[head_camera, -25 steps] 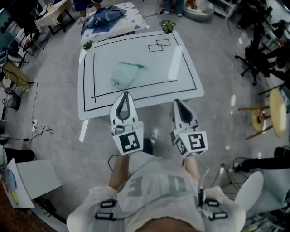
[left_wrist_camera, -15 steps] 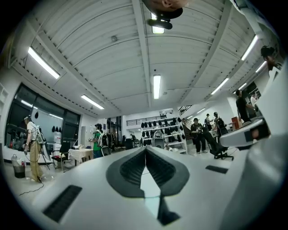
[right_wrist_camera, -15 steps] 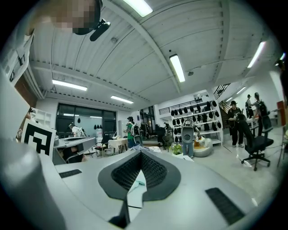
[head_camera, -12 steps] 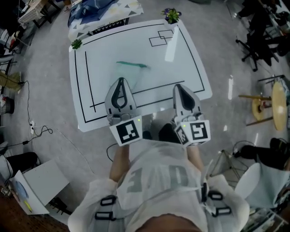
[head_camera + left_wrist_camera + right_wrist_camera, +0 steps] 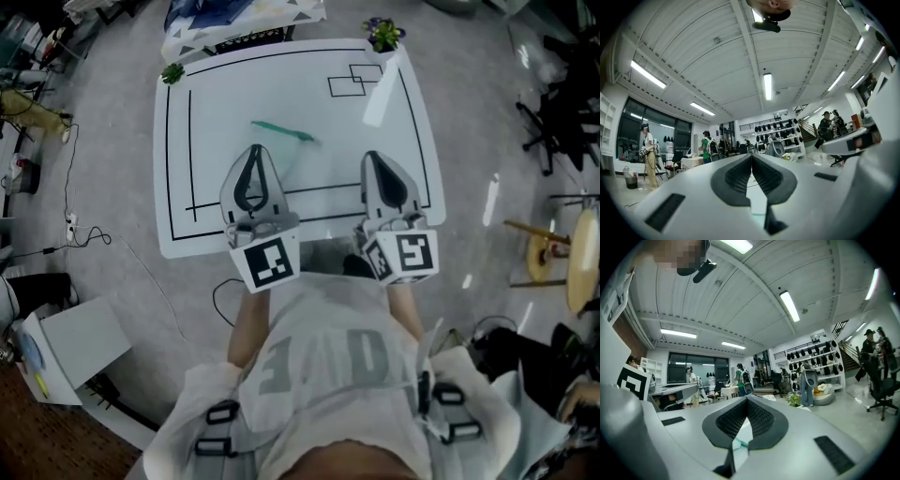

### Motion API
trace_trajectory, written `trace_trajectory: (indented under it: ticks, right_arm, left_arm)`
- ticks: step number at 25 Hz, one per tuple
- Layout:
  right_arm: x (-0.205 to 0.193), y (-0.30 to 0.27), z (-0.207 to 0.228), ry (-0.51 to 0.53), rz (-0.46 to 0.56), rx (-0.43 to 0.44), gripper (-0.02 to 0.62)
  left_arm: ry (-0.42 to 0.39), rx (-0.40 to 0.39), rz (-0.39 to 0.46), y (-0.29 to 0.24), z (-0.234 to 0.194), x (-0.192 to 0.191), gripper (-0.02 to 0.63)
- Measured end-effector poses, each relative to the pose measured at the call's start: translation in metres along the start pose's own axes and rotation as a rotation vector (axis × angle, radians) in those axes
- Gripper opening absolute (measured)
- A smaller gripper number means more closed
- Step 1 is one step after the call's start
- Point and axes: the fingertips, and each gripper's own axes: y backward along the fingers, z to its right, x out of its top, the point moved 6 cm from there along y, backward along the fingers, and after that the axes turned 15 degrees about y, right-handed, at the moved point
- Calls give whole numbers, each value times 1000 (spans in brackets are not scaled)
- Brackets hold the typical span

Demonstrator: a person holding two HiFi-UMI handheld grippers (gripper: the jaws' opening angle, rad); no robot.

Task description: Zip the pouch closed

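Zipping not started, by my read: pouch (image 5: 286,142) lies flat on table (image 5: 216,103), just ahead of my grippers, nearer the left. Left gripper (image 5: 255,150) jaws pressed together, nothing held. Right gripper (image 5: 373,157) likewise closed, empty. Remaining: reach, pin pouch, pull zipper. Count: one pouch, one table, two grippers, two small plants (image 5: 172,72).

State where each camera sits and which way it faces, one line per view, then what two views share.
Head view: on the person's head, looking steeply down at the white table and pouch; the torso, left tool and right tool show.
Left gripper view: on the left tool, looking level across the room along its shut jaws.
Right gripper view: on the right tool, looking level along its shut jaws.
Shared: both gripper views show the rack of dark items.
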Motion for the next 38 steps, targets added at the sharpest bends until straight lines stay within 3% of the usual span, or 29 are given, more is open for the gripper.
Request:
trace_trajectory:
  ticks: [10, 19, 22, 23, 24, 26, 33, 38]
  right_arm:
    - [-5, -18, 19, -5, 16, 85, 7]
    - [-8, -18, 33, 0, 20, 84, 8]
    - [-10, -20, 39, -40, 28, 97, 11]
    - [-11, -21, 40, -58, 27, 99, 36]
    - [-13, -22, 41, -73, 22, 103, 125]
    - [-18, -24, 41, -97, 7, 111, 229]
    - [-27, -20, 46, -115, -21, 116, 252]
    - [-29, -15, 53, -116, -27, 113, 252]
  left_arm:
    - [-2, 64, -5, -10, 16, -6, 8]
    - [58, 54, 15, -15, 23, -4, 9]
    - [74, 32, -13, -21, 23, -8, 11]
    - [82, 20, -34, -24, 24, -11, 56]
    - [88, 6, -55, -27, 24, -15, 138]
    - [82, -17, -84, -30, 24, -22, 208]
    - [53, -43, -123, -35, 39, -37, 253]
    - [42, -56, -220, -46, 55, -64, 258]
